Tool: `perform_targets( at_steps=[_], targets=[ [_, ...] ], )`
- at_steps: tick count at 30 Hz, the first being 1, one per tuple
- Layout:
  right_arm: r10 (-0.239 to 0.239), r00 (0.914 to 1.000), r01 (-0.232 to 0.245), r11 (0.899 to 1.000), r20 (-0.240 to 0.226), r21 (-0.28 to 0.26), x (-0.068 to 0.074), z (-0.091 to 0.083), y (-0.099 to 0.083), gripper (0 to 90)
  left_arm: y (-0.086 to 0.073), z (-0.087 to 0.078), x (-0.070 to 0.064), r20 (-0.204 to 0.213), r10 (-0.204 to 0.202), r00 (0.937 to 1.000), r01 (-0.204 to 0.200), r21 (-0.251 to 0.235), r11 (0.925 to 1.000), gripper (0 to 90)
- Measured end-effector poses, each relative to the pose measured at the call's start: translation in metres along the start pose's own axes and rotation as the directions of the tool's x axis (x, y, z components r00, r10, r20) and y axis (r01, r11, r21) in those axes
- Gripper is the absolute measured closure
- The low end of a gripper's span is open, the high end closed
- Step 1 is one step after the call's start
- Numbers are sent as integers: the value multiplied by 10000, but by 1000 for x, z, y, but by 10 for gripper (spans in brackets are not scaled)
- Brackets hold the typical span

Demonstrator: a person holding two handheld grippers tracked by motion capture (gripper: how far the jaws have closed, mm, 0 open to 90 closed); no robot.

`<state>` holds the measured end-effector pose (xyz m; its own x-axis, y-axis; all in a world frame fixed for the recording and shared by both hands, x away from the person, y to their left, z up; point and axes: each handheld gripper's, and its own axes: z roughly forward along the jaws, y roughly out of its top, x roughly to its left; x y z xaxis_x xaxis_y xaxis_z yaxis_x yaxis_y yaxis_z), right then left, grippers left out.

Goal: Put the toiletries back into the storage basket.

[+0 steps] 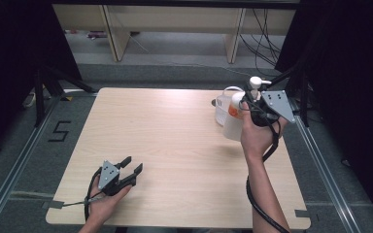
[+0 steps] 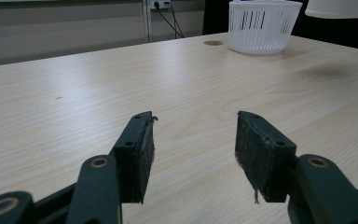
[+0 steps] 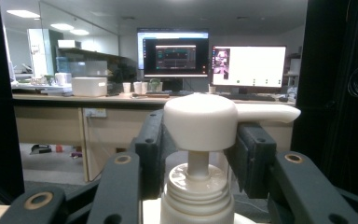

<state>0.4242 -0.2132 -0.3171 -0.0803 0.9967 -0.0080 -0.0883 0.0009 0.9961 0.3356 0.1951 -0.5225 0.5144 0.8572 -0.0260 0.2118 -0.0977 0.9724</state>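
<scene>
- Pump bottle [image 1: 235,119] held clamped in right gripper [image 1: 250,108], lifted beside white basket [image 1: 222,108].
- Left gripper [image 1: 130,168] idle, jaws wide.
- Next, likely: bottle lowered upright into basket.

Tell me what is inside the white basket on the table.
From the left gripper view, the white basket shows nothing through its slotted wall, but its floor is hidden. In the high view, the pump bottle held in the right gripper covers part of it.
</scene>
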Motion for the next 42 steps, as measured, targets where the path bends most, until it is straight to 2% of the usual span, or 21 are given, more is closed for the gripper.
perform_targets(
  at_steps=[5,6,9,11,21,42],
  targets=[
    [21,10000,-21,10000,4,-31,0,2,2,600,0,0,0,1,-19,10000,19,-14,10000,463],
    [173,9998,-173,9998,-63,-46,1,3,2,599,0,0,0,1,-19,10000,19,-14,10000,463],
    [3,10000,-3,9999,-3,-144,-1,4,3,600,0,0,0,-9,-17,10000,17,3,10000,463],
    [213,9998,-213,9998,13,-38,1,4,4,600,0,0,0,-18,-6,10000,6,10,10000,463],
    [-59,10000,60,9999,80,-149,-2,9,8,600,0,0,0,-11,0,10000,0,10,10000,463],
    [48,9999,-47,10000,134,-35,-4,19,11,599,0,0,0,-3,13,10000,-13,16,10000,463]
  ],
)
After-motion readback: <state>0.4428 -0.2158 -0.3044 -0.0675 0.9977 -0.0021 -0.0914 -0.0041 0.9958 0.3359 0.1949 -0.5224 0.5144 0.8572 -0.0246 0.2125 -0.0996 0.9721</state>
